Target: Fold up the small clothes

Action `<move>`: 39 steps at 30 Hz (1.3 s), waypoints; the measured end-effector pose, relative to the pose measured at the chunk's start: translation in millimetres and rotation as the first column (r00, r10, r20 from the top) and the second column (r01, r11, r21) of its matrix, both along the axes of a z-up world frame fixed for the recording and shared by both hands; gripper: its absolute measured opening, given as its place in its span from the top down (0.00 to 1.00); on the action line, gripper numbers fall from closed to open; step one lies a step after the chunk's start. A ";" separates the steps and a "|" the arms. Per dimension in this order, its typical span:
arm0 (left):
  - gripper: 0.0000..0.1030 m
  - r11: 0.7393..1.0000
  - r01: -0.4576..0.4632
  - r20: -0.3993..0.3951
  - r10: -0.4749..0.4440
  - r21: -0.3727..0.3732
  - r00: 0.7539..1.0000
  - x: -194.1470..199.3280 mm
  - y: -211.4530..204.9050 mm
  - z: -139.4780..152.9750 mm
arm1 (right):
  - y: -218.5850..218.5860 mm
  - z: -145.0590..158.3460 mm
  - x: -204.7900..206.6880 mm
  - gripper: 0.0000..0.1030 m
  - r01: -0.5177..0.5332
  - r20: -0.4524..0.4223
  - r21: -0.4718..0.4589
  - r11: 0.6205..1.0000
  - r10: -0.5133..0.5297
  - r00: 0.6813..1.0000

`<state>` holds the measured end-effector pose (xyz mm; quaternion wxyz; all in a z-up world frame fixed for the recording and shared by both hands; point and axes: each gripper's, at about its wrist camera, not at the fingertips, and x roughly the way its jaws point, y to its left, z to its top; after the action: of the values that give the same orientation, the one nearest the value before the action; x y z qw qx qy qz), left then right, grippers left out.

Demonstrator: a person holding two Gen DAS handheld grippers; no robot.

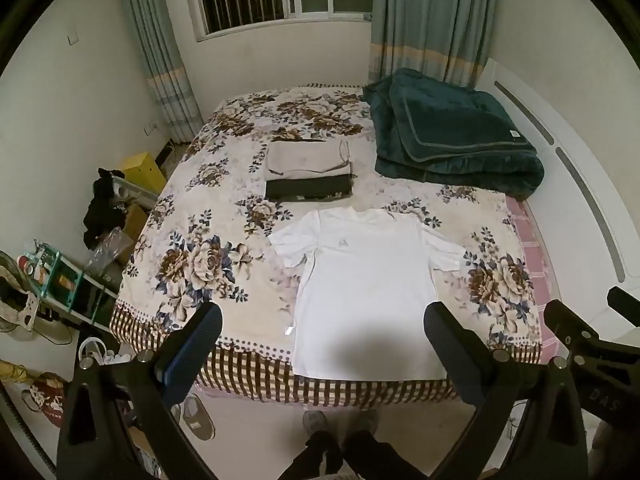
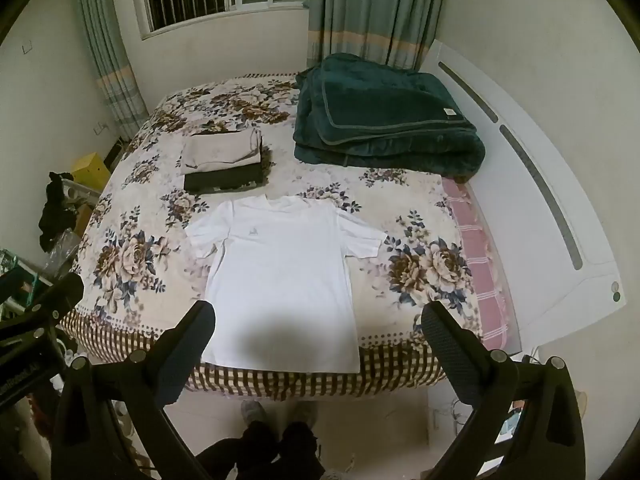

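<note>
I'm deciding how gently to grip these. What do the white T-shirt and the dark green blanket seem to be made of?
White T-shirt: thin matte knit, probably cotton; it lies flat with soft creases. Dark green blanket: thick plush fleece, apparently; fuzzy sheen, bulky rounded folds, stitched border.

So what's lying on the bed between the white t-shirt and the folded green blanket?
Nothing: only bare floral bedsheet separates the white t-shirt from the green blanket, clearest in the right wrist view.

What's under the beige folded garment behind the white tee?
A folded dark garment lies under the beige garment, its front edge sticking out toward the white tee. Something patterned peeks out at the stack's bottom edge; how much lies beneath is covered.
</note>
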<state>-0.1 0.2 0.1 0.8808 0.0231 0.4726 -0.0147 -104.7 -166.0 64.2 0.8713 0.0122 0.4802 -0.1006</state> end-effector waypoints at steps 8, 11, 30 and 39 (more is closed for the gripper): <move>0.00 1.000 0.000 0.000 0.000 0.006 1.000 0.3 -0.5 0.7 | 0.8 0.1 0.2 0.00 0.002 0.004 0.002 1.000 -0.002 1.000; 0.00 1.000 0.000 0.003 0.000 0.011 1.000 0.2 -0.7 0.5 | -0.7 1.0 -0.7 0.00 -0.001 0.003 0.000 1.000 0.001 1.000; 0.00 1.000 -0.001 0.009 0.001 0.008 1.000 1.6 -0.9 3.1 | -1.8 1.7 -1.2 0.00 -0.001 0.009 0.002 1.000 0.001 1.000; 0.00 1.000 -0.001 0.013 0.000 0.008 1.000 3.7 -4.6 8.6 | -2.0 2.7 -2.2 0.00 0.000 0.012 0.001 1.000 0.000 1.000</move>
<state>3.6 -4.5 8.7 0.8838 0.0267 0.4670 -0.0124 -106.8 -168.0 66.9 0.8740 0.0134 0.4752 -0.1003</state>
